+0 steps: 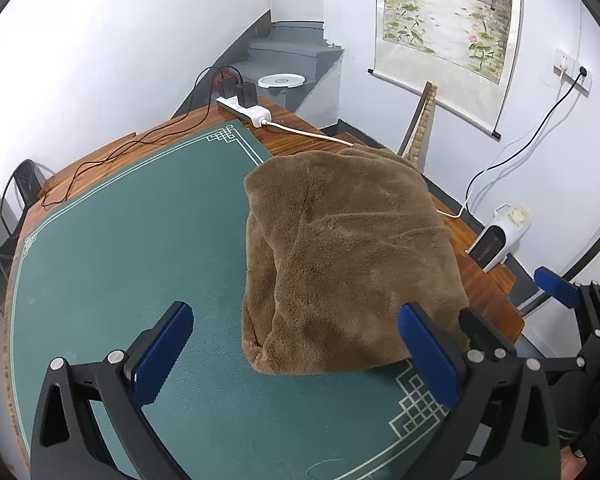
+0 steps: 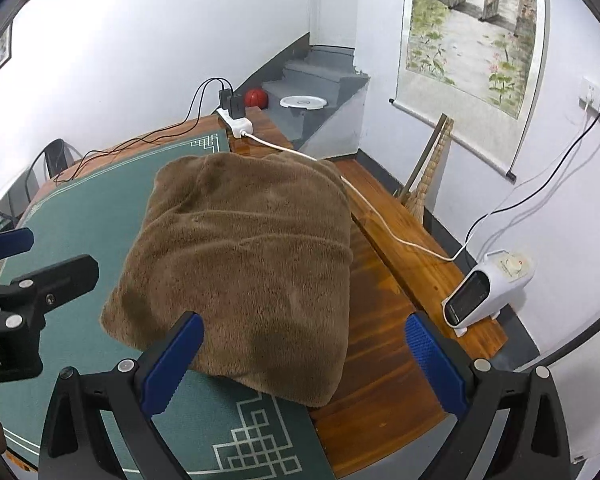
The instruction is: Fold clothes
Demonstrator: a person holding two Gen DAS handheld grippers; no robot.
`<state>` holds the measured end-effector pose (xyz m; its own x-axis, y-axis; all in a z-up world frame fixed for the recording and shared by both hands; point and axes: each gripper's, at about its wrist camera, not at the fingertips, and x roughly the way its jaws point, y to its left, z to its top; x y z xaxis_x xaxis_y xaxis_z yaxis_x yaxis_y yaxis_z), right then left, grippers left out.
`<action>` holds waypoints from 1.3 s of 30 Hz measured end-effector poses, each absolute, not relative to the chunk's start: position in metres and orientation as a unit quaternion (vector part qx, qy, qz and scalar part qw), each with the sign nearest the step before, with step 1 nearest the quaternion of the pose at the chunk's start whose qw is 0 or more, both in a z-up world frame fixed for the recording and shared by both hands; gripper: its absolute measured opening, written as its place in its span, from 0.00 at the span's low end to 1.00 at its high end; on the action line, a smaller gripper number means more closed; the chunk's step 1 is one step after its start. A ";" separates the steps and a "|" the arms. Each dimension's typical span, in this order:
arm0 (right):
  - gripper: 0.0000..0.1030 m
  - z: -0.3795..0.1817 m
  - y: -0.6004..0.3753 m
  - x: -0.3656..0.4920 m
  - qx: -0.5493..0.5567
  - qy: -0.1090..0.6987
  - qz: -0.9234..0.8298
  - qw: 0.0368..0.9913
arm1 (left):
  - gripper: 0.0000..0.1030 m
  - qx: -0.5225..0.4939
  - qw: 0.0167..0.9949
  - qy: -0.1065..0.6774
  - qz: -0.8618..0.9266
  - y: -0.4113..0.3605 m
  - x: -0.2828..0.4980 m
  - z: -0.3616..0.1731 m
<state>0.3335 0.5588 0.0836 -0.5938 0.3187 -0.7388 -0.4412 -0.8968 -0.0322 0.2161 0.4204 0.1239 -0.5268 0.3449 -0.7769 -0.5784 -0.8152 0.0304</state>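
Observation:
A brown fleece garment point(image 1: 348, 256) lies folded into a thick square bundle on the right part of the green mat point(image 1: 132, 248), its right side over the bare wood. My left gripper point(image 1: 296, 354) hovers open just in front of the bundle's near edge, nothing between its blue pads. In the right wrist view the same garment point(image 2: 252, 256) lies ahead, and my right gripper point(image 2: 304, 360) is open above its near right corner, holding nothing. The right gripper's fingers point(image 1: 560, 286) show at the right edge of the left view; the left gripper's fingers point(image 2: 56, 272) show at the left of the right view.
The wooden table point(image 2: 380, 380) carries a white power strip point(image 1: 246, 110) with black chargers and cords at its far edge, and a white cable point(image 2: 380, 220) along its right side. A small white heater point(image 2: 488, 288) stands at the right edge. A scroll painting point(image 2: 472, 36) hangs on the wall; stairs point(image 1: 288, 52) rise behind.

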 end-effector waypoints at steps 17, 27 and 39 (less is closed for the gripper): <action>1.00 0.073 0.562 0.321 -0.414 0.089 0.885 0.196 | 1.00 -0.424 0.285 0.145 0.847 0.423 0.214 0.117; 1.00 0.073 0.562 0.321 -0.415 0.087 0.884 0.198 | 1.00 -0.416 0.293 0.150 0.848 0.426 0.219 0.117; 1.00 0.068 0.563 0.320 -0.421 0.087 0.882 0.191 | 1.00 -0.424 0.295 0.133 0.846 0.421 0.215 0.114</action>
